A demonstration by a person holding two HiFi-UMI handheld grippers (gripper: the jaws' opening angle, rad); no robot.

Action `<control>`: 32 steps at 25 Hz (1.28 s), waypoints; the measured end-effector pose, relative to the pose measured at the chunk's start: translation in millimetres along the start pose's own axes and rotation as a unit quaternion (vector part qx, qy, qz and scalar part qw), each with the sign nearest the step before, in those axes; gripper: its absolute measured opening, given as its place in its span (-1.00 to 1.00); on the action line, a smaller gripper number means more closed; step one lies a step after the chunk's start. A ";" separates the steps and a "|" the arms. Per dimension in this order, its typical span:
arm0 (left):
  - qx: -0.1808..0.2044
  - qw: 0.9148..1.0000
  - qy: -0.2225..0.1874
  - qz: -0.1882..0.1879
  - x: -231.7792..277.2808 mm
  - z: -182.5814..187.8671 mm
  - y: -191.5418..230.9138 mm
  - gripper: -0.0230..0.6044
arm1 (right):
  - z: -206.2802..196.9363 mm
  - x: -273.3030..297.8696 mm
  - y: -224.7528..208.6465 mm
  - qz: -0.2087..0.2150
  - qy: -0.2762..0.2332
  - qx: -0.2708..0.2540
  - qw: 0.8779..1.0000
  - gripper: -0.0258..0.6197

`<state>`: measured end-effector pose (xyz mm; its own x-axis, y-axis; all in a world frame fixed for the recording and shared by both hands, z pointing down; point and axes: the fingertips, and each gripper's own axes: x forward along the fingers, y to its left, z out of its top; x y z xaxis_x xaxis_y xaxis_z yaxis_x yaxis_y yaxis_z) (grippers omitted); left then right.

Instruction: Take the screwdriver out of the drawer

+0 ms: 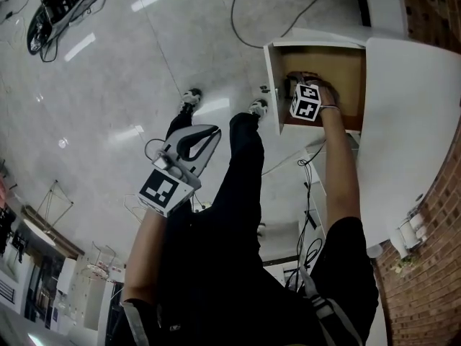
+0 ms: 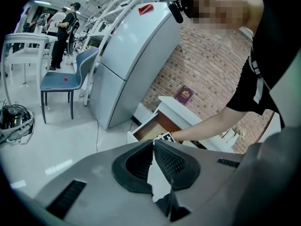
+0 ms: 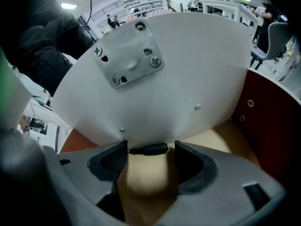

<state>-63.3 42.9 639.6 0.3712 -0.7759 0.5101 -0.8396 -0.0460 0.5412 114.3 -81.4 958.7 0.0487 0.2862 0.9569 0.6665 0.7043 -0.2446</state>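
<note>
The screwdriver (image 3: 155, 149), with a black ribbed handle, lies on the tan floor of the open drawer (image 1: 338, 67) against the white inner front panel (image 3: 160, 84). My right gripper (image 3: 150, 146) points steeply down into the drawer, open, with the handle lying across the gap between its fingertips and the pads not touching it. In the head view the marker cube hides the right gripper (image 1: 302, 86)'s jaws and the screwdriver. My left gripper (image 1: 209, 132) hangs over the floor left of the drawer, shut (image 2: 153, 142) with nothing in it.
The drawer has reddish-brown side walls (image 3: 270, 112) and a metal plate (image 3: 129, 60) screwed to its front. It belongs to a white cabinet (image 1: 410, 114) by a brick wall (image 1: 432, 280). A grey fridge (image 2: 131, 55), a blue chair (image 2: 63, 79) and floor cables (image 1: 61, 9) stand around.
</note>
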 end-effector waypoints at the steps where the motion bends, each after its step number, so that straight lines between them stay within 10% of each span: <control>1: -0.001 1.000 0.002 -0.002 0.3 -0.9 -0.2 -0.85 | -1.5 3.4 0.8 0.004 0.006 -0.007 1.000 0.18; 32: -0.011 0.999 0.017 -0.032 6.9 -16.3 -3.1 -0.85 | -6.9 13.1 21.6 0.029 0.021 -0.010 0.999 0.02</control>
<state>-51.7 47.9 652.3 0.4374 -0.7497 0.4967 -0.8047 -0.0798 0.5883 134.6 -66.9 967.0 0.1184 0.2986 0.9470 0.6760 0.6744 -0.2971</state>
